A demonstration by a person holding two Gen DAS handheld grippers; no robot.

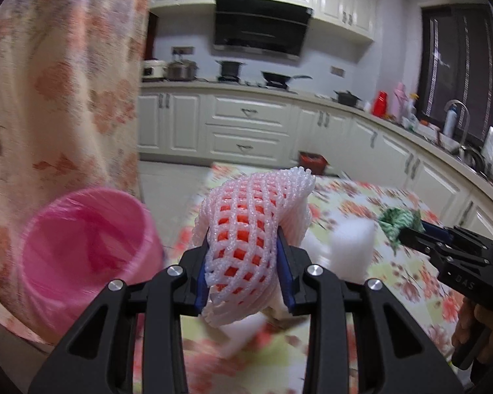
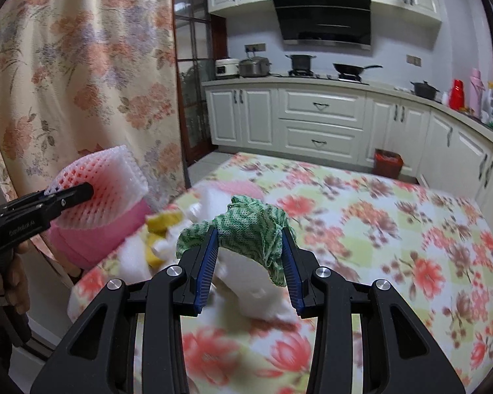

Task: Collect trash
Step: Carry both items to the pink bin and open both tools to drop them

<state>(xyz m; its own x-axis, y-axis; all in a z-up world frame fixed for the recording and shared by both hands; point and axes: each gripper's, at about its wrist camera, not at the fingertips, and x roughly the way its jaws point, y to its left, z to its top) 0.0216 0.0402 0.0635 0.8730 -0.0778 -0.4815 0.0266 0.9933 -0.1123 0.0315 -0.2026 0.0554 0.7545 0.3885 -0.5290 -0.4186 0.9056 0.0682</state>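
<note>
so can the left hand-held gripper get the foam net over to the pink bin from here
Probably yes: the left hand-held gripper grips the foam net above the table, and the pink bin stands open just beside it with nothing between.

White foam fruit net (image 1: 246, 229), pinched, raised beside pink bin (image 1: 82, 249); crumpled green cloth (image 2: 249, 229) pinched above floral tablecloth.

Both grippers, L (image 1: 243, 262) & R (image 2: 249, 262), angled down, jaws clamped on held items, hands at grips.

Both wrist cameras look close along their tools, slightly downward; both show the floral table (image 2: 394, 229) and, somewhat blurred, pink bin (image 1: 82, 249).
</note>
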